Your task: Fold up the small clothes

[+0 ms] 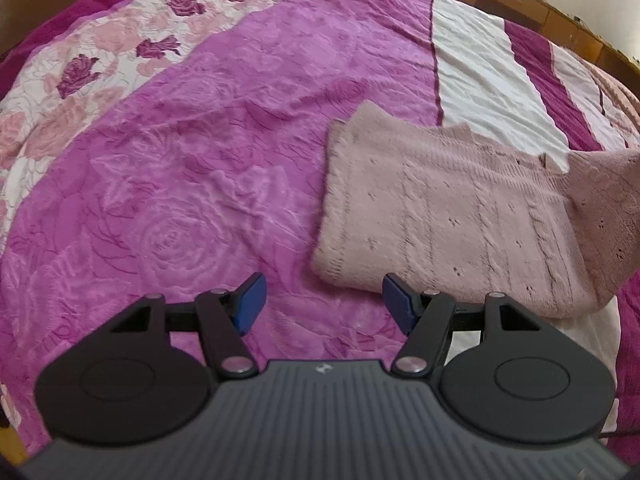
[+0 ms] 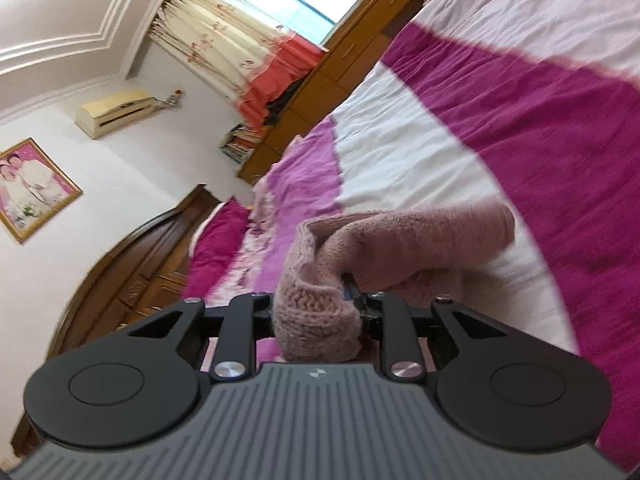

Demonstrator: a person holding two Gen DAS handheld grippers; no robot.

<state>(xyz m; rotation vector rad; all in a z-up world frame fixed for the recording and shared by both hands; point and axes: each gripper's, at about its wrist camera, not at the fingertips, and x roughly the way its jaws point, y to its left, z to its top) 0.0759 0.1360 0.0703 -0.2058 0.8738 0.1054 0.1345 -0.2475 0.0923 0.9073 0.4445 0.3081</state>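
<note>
My left hand-held gripper [image 1: 322, 300] hangs spread and empty over the bed [image 1: 200, 160], just near of the pink sweater [image 1: 440, 216], while my right hand-held gripper [image 2: 352, 300] pinches its far-right sleeve [image 2: 316, 312] up, presumably to fold it inward.

Bed [image 1: 200, 168] covered by magenta spread embossed with roses; floral panel [image 1: 92, 64] of pink and dark roses at left, white stripe [image 1: 480, 76] and dark magenta stripe [image 1: 548, 88] at right. Pink knit sweater [image 1: 452, 216] laid folded on spread, spanning magenta area and white stripe; its right end seen raised off bed.
</note>
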